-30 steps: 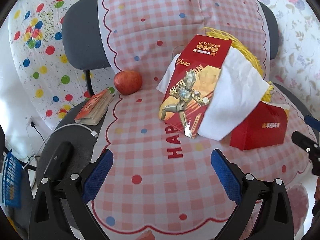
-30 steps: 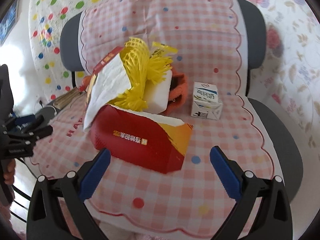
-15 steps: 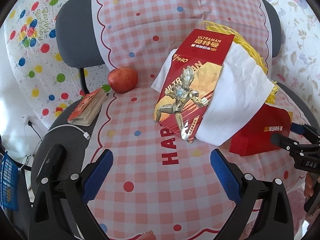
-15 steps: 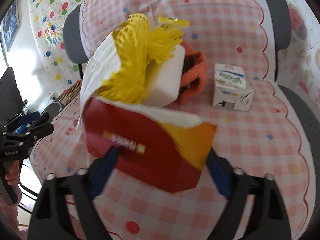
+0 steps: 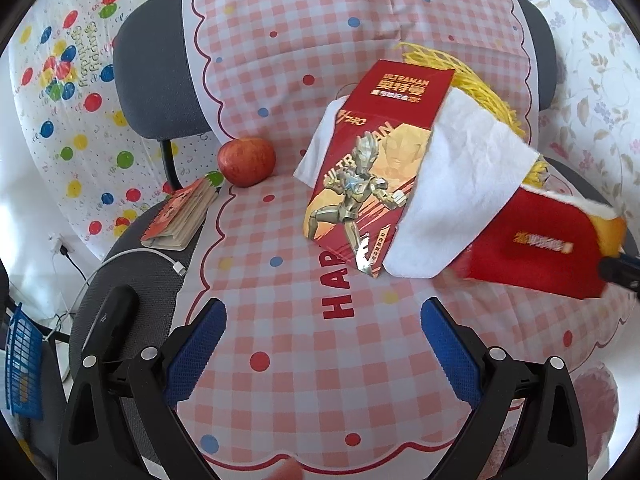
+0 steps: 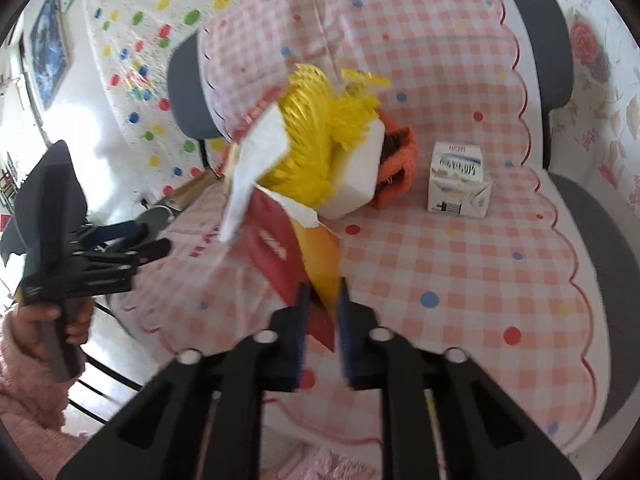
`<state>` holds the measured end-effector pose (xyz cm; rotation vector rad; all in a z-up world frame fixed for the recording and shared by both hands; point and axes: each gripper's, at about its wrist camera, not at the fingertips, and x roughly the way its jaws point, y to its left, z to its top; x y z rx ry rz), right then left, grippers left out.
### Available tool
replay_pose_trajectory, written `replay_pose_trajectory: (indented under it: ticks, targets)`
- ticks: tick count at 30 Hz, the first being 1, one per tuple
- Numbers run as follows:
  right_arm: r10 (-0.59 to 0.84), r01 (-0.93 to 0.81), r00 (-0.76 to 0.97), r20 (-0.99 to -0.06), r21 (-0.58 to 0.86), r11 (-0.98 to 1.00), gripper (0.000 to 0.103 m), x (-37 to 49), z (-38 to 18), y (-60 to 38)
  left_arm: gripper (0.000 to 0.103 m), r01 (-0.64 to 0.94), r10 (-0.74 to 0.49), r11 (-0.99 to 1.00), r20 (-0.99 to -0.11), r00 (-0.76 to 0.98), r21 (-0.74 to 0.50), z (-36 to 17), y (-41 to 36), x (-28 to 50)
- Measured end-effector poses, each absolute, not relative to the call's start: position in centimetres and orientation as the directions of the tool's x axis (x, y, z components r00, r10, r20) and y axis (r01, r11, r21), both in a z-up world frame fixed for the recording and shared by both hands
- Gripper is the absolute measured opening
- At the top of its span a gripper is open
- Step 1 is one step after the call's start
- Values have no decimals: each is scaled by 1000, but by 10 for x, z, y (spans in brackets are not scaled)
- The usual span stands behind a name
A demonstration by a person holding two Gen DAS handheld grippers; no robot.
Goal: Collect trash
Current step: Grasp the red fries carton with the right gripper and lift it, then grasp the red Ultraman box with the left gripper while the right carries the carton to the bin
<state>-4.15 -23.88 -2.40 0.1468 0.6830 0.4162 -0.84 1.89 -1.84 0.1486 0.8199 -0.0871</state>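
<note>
The right claw (image 6: 322, 300) is closing on the red-and-yellow carton (image 6: 296, 252), its grip visible only in its own view.

Readable print on the chair's clutter

The tall red Ultraman box (image 5: 376, 168) carries "ULTRAMAN" in gold along its top panel, with Chinese characters beneath that are too small to make out, and "ULTR…" again in large slanted letters beside the armoured figure. The checked cloth (image 5: 280, 320) over the seat shows bold red letters "HAP", the rest hidden under the box. The balloon-print sheet (image 5: 60, 92) behind the chair reads "Happy Birthday" in green, turned sideways. The red carton (image 5: 536, 252) has a yellow line of characters, blurred. Print on the small white milk carton (image 6: 460, 180) is illegible.
</note>
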Motion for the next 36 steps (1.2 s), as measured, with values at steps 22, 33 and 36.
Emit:
replay_pose_trajectory:
  ticks: [22, 33, 36]
  targets:
    - [184, -166, 940, -288, 87, 982, 1, -101, 45, -249, 95, 152, -76, 988, -717, 693, 41, -14, 29, -13]
    - [193, -170, 922, -335, 96, 981, 1, -84, 33, -241, 70, 210, -38, 966, -718, 695, 152, -34, 11, 33]
    - [189, -166, 921, -340, 95, 981, 1, -83, 32, -239, 60, 211, -20, 962, -729, 684, 171, -40, 8, 43]
